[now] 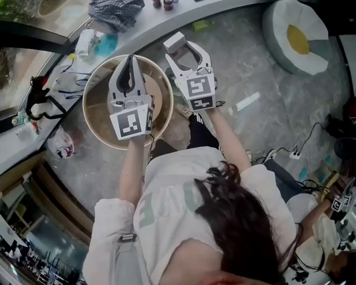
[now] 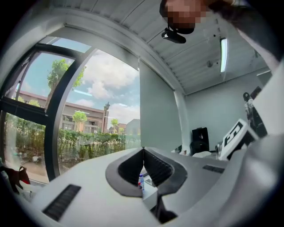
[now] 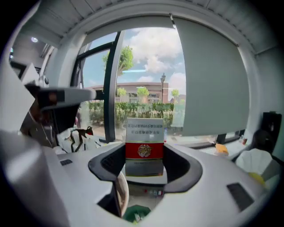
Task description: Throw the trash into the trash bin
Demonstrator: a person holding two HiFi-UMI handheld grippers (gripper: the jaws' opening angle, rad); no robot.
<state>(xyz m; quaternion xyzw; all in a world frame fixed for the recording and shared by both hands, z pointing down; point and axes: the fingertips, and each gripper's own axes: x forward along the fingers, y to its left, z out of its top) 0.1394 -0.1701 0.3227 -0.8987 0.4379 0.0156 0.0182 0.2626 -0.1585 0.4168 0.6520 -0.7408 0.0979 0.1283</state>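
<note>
We see the bin (image 1: 93,119), round and tan, standing on the floor (image 1: 250,72) in front of the person. The left gripper (image 1: 132,61) hangs right above the bin's opening. Its jaws are clenched, the tips touching each other, and they hold nothing.

The right gripper (image 1: 183,50) is just beside the bin, outside the rim on the person's right side. Its jaws are grasping the box (image 3: 144,146), which stands upright between them. The box is pale with a red band and a round emblem in the middle; the print on it is too blurred for us to read. From the head view the box appears to be over the floor, near the bin's rim but not over the opening.

Behind the bin runs a curved pale tabletop (image 1: 161,25) below the window, and a checked cloth (image 1: 117,12) lies on it. A white cushion (image 1: 297,53) with a yellow middle lies on the floor, well apart from the bin to the right. A small white bag (image 1: 60,143) lies on the floor near the bin's left side.
</note>
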